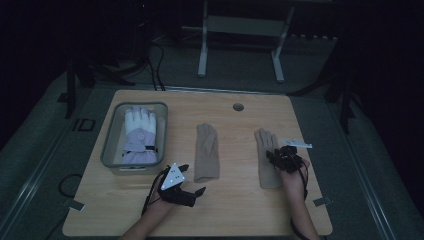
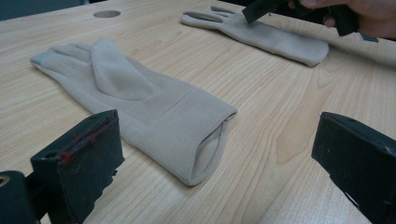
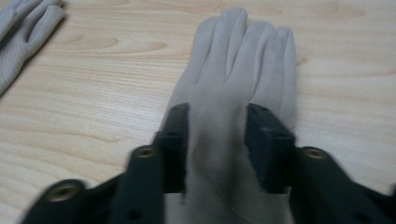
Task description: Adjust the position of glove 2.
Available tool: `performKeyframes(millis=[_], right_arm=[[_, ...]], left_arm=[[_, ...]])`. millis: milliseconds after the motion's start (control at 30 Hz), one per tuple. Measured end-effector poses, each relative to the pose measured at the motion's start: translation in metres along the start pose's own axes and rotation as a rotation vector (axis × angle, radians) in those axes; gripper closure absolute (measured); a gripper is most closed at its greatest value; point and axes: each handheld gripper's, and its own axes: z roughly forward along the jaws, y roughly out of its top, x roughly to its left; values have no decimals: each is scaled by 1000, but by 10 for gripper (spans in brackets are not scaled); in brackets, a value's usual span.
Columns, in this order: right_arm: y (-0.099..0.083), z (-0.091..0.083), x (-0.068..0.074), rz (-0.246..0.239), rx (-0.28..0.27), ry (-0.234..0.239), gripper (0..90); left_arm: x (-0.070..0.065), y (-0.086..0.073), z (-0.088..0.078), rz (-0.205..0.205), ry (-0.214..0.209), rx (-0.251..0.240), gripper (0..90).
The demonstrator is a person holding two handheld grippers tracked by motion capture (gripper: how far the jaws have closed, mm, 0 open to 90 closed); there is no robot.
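Two beige gloves lie flat on the wooden table [image 1: 235,210], fingers pointing away from me. My right gripper [image 1: 278,155] hovers low over the right glove [image 1: 262,140]. In the right gripper view its jaws [image 3: 217,140] stand apart on either side of that glove's palm [image 3: 243,60], with a ridge of cloth between them and the pads not pressing it. My left gripper [image 1: 192,179] rests near the cuff of the middle glove [image 1: 206,152]. Its jaws [image 2: 215,154] are wide open with nothing between them, and that glove's cuff [image 2: 140,98] lies just ahead.
A grey bin [image 1: 107,145] at the table's left holds a white and lavender padded glove [image 1: 140,132]. A round cable hole [image 1: 238,107] sits near the far edge. Beyond the table stands a white frame [image 1: 202,60] on a dark floor.
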Motion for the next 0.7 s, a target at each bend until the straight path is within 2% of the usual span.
performKeyframes(millis=[100, 133, 200, 300, 367, 467, 533, 567, 667, 700], right_arm=[[4, -3, -6, -52, 4, 26, 493], [4, -3, -6, -52, 4, 26, 493], [4, -2, -11, -84, 26, 50, 465], [-1, 3, -14, -97, 58, 47, 448], [-7, 7, -16, -92, 73, 64, 449], [-11, 7, -13, -110, 52, 33, 534], [-12, 7, -10, -124, 48, -4, 660], [-12, 7, -9, -121, 48, -7, 711], [-11, 7, -6, -70, 43, -36, 781], [-11, 7, -5, -68, 46, -42, 791]], left_arm=[[0, 0, 0, -1, 0, -1, 20], [0, 0, 0, -1, 0, -1, 20], [0, 0, 0, -4, -1, -1, 20], [1, 0, 0, -4, -2, -3, 20], [0, 0, 0, -2, -1, -2, 20], [0, 0, 0, -1, 0, -1, 20], [0, 0, 0, 0, 0, -1, 20], [0, 0, 0, 2, 1, -1, 20], [0, 0, 0, -1, -1, 0, 20], [0, 0, 0, -3, -2, -1, 20]])
